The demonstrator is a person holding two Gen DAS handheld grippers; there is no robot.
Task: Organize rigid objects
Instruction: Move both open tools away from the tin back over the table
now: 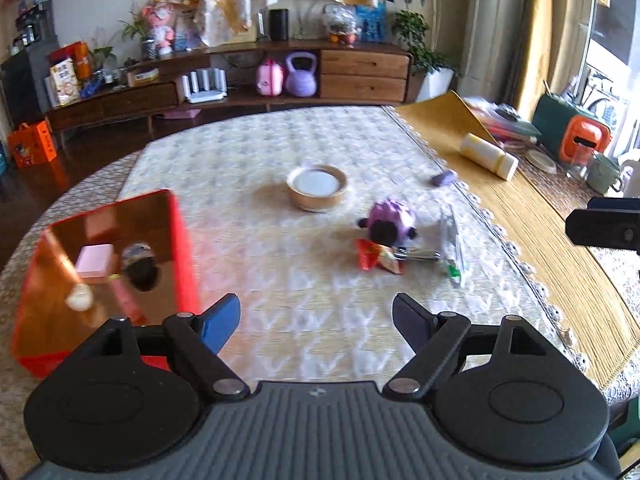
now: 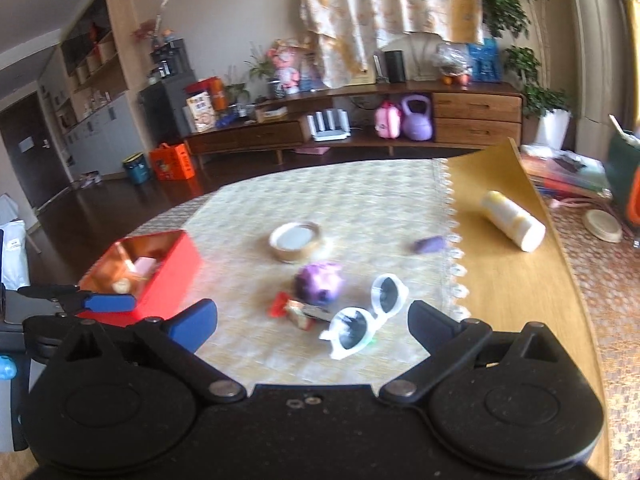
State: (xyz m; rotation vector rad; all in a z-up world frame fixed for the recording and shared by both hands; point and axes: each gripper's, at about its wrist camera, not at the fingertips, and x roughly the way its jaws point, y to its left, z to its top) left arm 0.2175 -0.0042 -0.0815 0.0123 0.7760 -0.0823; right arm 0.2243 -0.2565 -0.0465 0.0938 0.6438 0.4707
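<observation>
A red box (image 1: 182, 264) (image 2: 176, 276) stands at the left of the table and holds a pink block (image 1: 95, 261), a dark round thing and a small white thing. My left gripper (image 1: 316, 308) is open and empty over bare cloth, just right of the box. A purple toy (image 1: 388, 218) (image 2: 320, 284), a red wrapper (image 1: 372, 258) (image 2: 286, 307), a small metal piece (image 1: 420, 255) and white sunglasses (image 2: 366, 316) lie together mid-table. My right gripper (image 2: 312, 312) is open, close in front of the sunglasses, touching nothing.
A round wooden-rimmed lid (image 1: 317, 188) (image 2: 296, 242) lies beyond the toy. A small purple piece (image 1: 443, 178) (image 2: 429, 245) sits by the cloth's lace edge. A cream bottle (image 1: 488, 156) (image 2: 514, 220) lies on the yellow mat (image 1: 520, 232) at the right, with clutter beyond it.
</observation>
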